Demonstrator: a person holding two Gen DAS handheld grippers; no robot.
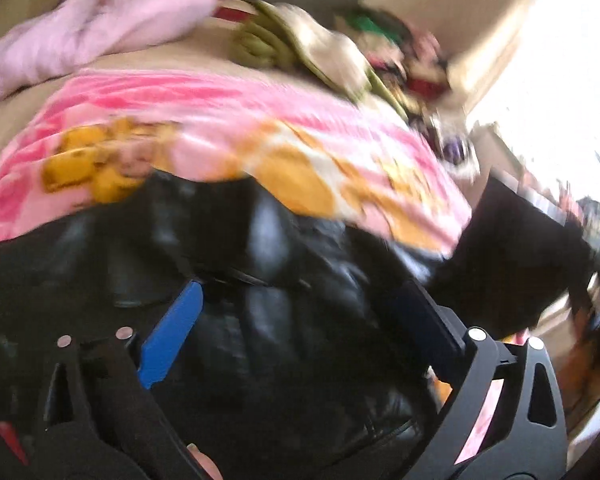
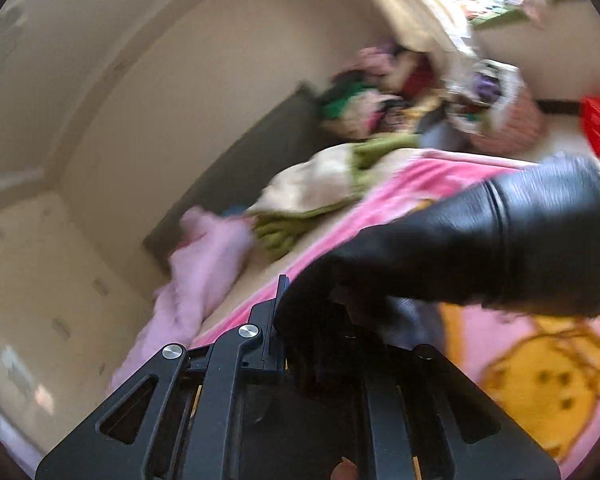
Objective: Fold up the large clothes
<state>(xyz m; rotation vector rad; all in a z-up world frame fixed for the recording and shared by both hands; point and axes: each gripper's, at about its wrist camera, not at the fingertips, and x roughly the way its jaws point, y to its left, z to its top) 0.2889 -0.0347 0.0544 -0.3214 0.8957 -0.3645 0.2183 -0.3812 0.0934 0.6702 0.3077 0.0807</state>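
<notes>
nearest to the left camera is the left gripper (image 1: 296,304), its two blue fingers (image 1: 168,336) spread wide over a black shiny jacket (image 1: 260,280), with nothing caught between them. the jacket lies crumpled on a pink blanket (image 1: 204,120) with yellow and orange cartoon figures, and it fills the lower middle of this view. one black part of the jacket (image 1: 516,248) is lifted up at the right side. beyond the blanket there is a pale pink cloth (image 1: 100,24) at the far left, a green and cream cloth (image 1: 312,48) in the middle, and a blurred heap of mixed clothes (image 1: 404,52) near the wall. in the right wrist view, the right gripper (image 2: 320,320) has its fingers closed narrow on the jacket's sleeve (image 2: 500,240), which stretches away to the right and opens wide at its cuff, above the pink blanket (image 2: 540,368). the fingertips are hidden by the black material. behind it lie the green and cream cloth (image 2: 320,196), the pale pink cloth (image 2: 204,264) and the heap of clothes (image 2: 380,96) beside a basket (image 2: 508,124). both pictures are blurred.
</notes>
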